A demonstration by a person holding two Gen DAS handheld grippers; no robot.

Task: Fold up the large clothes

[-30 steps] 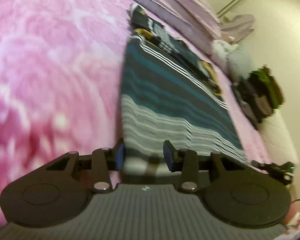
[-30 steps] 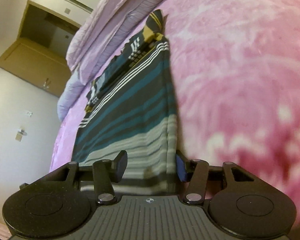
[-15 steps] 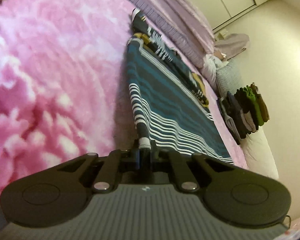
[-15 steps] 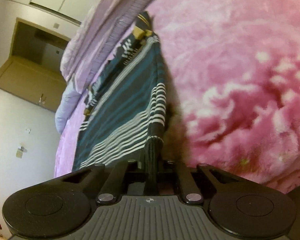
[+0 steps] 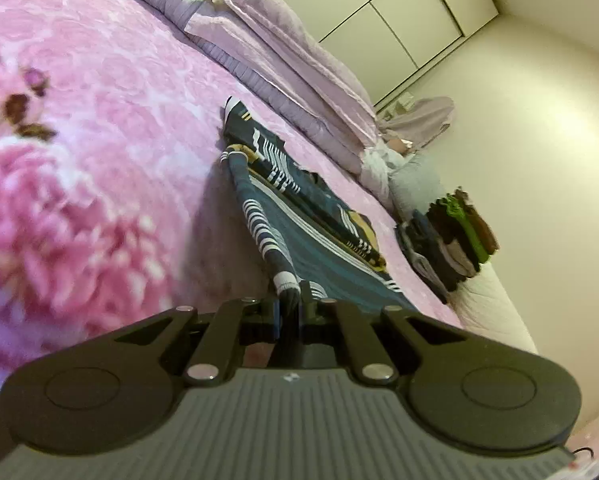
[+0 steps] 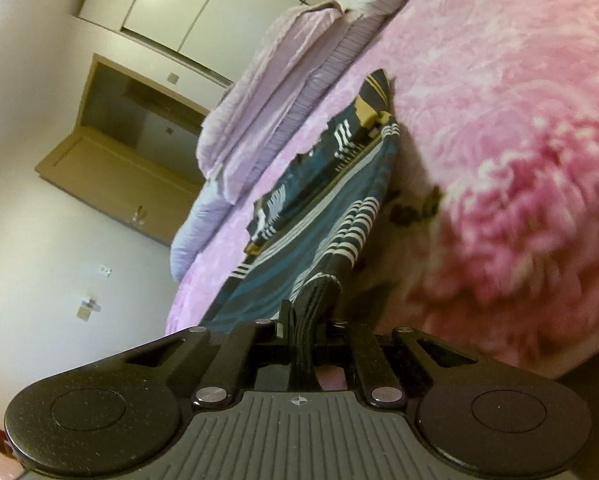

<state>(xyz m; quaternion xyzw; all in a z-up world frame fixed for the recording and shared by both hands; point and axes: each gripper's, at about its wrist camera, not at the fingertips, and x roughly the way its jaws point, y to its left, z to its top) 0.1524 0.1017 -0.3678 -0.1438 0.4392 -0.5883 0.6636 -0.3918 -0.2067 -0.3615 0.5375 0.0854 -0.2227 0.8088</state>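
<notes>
A dark striped garment in teal, black and white, with tan patches at its far end, stretches over the pink floral bed cover. My left gripper is shut on its near left corner, and the hem bunches between the jaws. In the right wrist view the same garment runs away from me, and my right gripper is shut on its near right corner. The near edge hangs lifted off the bed between the two grippers, while the far end still lies on the cover.
Lilac pillows and a folded quilt line the head of the bed. A stack of folded clothes sits at the bed's far edge. White wardrobe doors and a wooden door frame stand beyond.
Both grippers went from open around the garment's near hem to shut on it. They then rose and tilted back, lifting the near edge off the bed.
</notes>
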